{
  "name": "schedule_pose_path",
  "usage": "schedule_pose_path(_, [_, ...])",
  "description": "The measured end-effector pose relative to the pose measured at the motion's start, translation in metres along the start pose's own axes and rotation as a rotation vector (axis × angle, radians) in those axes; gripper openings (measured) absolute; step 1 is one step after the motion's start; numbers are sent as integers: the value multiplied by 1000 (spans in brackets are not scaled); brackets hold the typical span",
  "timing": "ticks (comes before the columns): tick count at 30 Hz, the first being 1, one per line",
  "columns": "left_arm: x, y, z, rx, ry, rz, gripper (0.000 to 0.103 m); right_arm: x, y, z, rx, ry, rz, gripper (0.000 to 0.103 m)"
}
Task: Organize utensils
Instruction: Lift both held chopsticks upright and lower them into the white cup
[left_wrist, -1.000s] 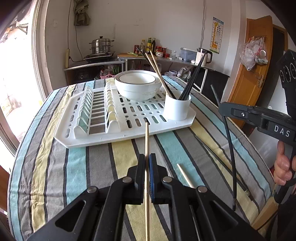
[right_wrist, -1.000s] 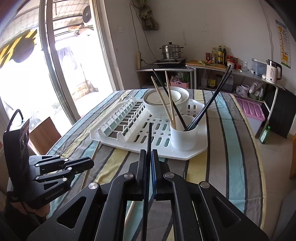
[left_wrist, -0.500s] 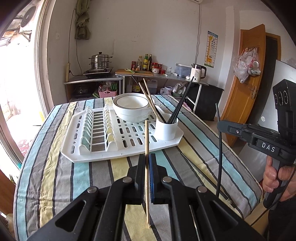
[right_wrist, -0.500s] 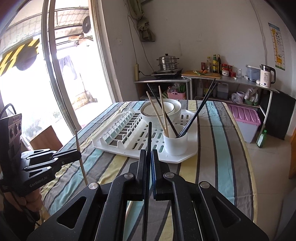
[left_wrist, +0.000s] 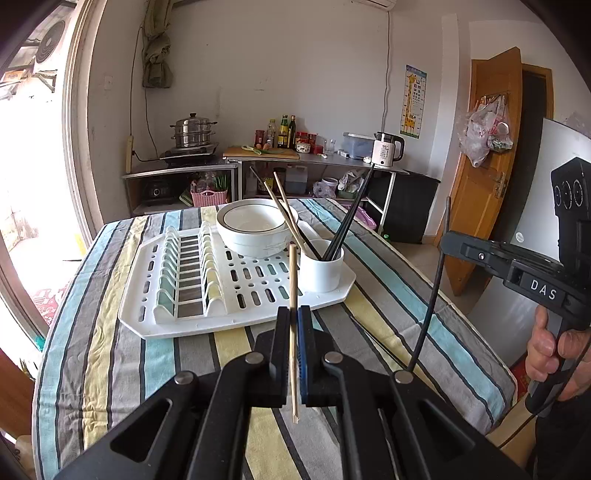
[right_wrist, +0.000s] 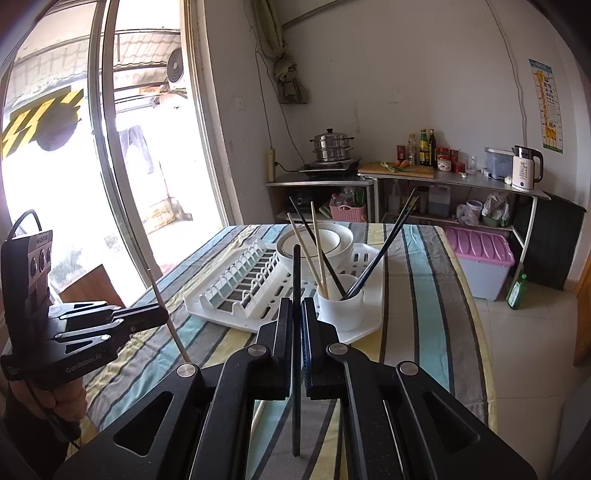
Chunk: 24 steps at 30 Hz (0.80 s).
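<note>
The right gripper (left_wrist: 448, 242) carries the white letters "DAS" on its side, readable only in the left wrist view, while the left gripper (right_wrist: 162, 319) shows faint grey lettering that looks like "GenRobot.AI", seen only from the right wrist. The left gripper is clamped narrow on a wooden chopstick (left_wrist: 293, 295), which stands up through its jaws above the near edge of the counter (left_wrist: 110, 350); the right gripper is likewise pinched shut on a black chopstick (right_wrist: 296, 280). Both chopsticks are clear of the striped cloth. Toward the far end of the counter lies a white drying rack (left_wrist: 177, 321) with a white bowl (left_wrist: 255, 230) on its far side and, at its near right corner, a white cup (left_wrist: 320, 273) holding two wooden and several black chopsticks. The left view alone shows the orange door and a giraffe poster whose print is too small to read; the right view alone shows the sliding window and a pink-lidded box — the kettle's label reads "55" in both.
</note>
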<state>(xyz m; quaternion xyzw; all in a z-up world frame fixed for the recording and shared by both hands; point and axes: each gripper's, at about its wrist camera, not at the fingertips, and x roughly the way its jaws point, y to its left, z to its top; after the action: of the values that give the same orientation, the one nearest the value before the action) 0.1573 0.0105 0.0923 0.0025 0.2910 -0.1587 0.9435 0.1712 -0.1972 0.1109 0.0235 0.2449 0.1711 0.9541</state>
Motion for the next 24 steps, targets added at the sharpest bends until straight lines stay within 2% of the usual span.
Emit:
schedule_pose_path(11, [23, -16, 55, 47, -21, -31, 4, 2, -12, 45, -13, -84, -34, 4])
schedule_pose_path(24, [71, -30, 131, 45, -58, -64, 4, 22, -31, 98, 7, -155, -52, 4])
